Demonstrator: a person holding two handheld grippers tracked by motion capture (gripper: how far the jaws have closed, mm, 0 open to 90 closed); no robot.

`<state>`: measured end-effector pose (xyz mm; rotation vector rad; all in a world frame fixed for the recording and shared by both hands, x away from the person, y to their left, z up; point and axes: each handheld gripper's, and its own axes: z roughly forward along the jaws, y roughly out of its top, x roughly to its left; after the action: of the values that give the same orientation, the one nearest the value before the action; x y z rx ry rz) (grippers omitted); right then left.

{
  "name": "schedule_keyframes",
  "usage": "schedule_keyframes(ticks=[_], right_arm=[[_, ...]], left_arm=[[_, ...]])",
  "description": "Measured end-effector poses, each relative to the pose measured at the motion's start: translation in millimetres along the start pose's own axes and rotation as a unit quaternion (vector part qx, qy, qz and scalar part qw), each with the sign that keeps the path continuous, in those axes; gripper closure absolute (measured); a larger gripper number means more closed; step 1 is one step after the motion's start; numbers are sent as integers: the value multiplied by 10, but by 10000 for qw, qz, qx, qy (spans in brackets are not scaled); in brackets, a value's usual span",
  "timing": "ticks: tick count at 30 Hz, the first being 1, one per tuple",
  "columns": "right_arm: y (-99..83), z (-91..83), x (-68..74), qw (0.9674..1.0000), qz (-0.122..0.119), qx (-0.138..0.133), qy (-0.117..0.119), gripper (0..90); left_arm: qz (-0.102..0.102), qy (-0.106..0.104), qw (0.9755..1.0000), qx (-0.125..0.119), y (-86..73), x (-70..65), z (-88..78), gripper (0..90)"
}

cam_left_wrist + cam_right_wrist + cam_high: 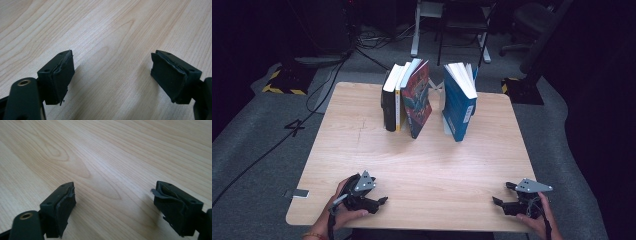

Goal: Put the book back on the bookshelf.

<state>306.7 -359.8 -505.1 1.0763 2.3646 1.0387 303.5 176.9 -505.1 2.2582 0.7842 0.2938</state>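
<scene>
Your left hand-held gripper (379, 200) and right hand-held gripper (499, 201) rest at the near edge of the wooden desk (422, 160), jaws spread wide and holding nothing, while books (407, 97) and a blue book (459, 102) stand upright at the far side.

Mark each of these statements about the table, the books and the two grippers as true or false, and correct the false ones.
1. Both grippers are open. True: left gripper and right gripper have jaws wide apart with bare table between.
2. The blue book lies flat. False: it stands on edge, leaning.
3. The right gripper holds a book. False: it holds nothing.
4. A gap separates the blue book from the red book. True.
5. The books stand at the table's far side. True.
</scene>
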Motion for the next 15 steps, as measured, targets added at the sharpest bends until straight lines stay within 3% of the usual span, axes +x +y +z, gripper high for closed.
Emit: schedule_keyframes(ticks=[15], right_arm=[[0, 3, 6, 10000, 32, 12, -44, 165]], left_arm=[[14, 7, 10000, -14, 1, -1, 2, 188]])
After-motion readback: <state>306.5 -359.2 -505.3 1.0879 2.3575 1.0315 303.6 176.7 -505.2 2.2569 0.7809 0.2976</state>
